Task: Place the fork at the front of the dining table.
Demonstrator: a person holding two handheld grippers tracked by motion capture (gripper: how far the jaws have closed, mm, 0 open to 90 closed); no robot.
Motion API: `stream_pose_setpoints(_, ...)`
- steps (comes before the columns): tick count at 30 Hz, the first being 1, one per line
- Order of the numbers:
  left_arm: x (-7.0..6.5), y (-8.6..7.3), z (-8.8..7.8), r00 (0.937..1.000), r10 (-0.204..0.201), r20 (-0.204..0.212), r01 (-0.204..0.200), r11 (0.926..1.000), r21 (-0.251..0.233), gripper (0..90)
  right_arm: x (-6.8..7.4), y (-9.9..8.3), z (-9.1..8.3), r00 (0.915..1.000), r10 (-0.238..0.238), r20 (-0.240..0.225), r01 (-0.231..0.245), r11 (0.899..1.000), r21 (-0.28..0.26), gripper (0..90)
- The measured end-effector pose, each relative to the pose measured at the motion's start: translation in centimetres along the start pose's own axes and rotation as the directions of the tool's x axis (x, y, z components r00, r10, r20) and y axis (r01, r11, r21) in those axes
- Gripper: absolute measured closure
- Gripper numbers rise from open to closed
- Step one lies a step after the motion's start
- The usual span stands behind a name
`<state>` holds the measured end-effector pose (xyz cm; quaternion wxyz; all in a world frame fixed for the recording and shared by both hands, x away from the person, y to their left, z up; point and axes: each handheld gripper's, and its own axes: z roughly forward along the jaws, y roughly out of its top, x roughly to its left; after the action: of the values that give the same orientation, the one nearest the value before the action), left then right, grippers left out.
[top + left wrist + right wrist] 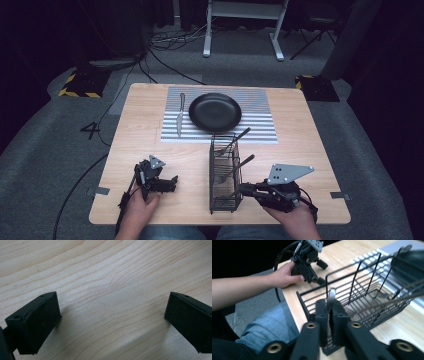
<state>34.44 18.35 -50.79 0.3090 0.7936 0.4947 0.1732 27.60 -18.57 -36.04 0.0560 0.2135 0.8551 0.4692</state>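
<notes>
This looks like a lab or recording studio rather than a home. A lone wooden table (300,150) stands on grey carpet (50,150) with dark surroundings, loose cables (170,40) run across the floor, yellow-and-black hazard tape (77,90) marks stand bases, and a white metal frame (245,25) stands behind.

The table (150,150) is pale, matt wood with visible grain. The basket (224,172) is black wire; the plate (215,112) is dark and slightly glossy.
</notes>
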Motion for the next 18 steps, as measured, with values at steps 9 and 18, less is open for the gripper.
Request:
stream_pose_setpoints(9, 0.0, 0.0, 0.0, 1.0, 0.003, 0.0, -0.003, 1.0, 0.002, 0.3, 0.0, 2.0, -1.1, 0.9998, -0.021, 0.003, 0.021, 0.998, -0.052, 86.0)
stream_pose_setpoints(18, 0.0, 0.0, 0.0, 1.0, 0.0, 0.0, 0.0, 1.0, 0.0, 0.3, -0.1, 4.0, -3.8, 0.9985, -0.049, 0.027, 0.051, 0.994, -0.101, 86.0)
